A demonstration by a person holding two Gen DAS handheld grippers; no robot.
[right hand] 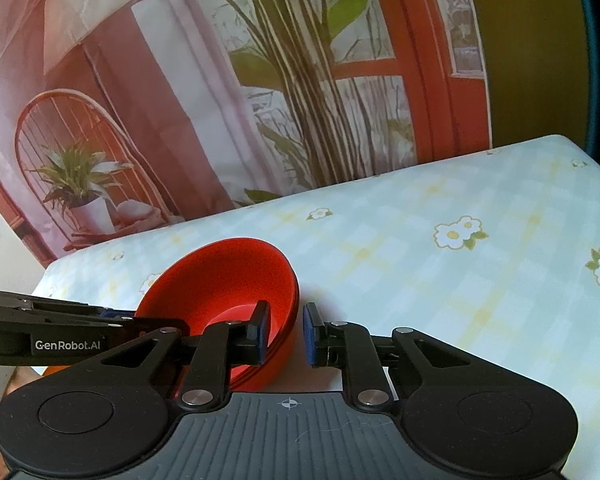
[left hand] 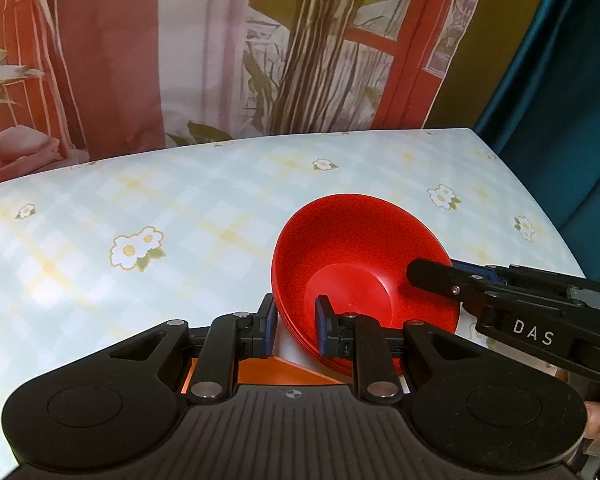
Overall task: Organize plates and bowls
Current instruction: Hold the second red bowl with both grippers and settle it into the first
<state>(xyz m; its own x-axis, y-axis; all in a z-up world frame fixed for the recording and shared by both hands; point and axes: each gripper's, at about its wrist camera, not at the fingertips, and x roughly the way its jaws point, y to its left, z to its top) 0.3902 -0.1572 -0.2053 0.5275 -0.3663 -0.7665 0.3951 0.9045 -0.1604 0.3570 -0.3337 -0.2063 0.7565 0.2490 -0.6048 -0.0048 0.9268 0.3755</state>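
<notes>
A stack of red bowls (left hand: 364,272), about four by the nested rims, sat tilted at the near edge of the desk (left hand: 180,208). The left gripper (left hand: 296,326) straddled its near-left rim, jaws parted around it. The right gripper (right hand: 286,330) likewise bracketed the right rim with a gap showing, neither visibly clamped.

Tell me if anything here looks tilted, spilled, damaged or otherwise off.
The red bowls sit tilted, not flat: a nested stack, judging by the ridged edges, with the left gripper and right gripper each straddling its rim, jaws not closed on it. Beneath it lies something orange and white, partly hidden. No spill or damage shows on the tablecloth.
</notes>
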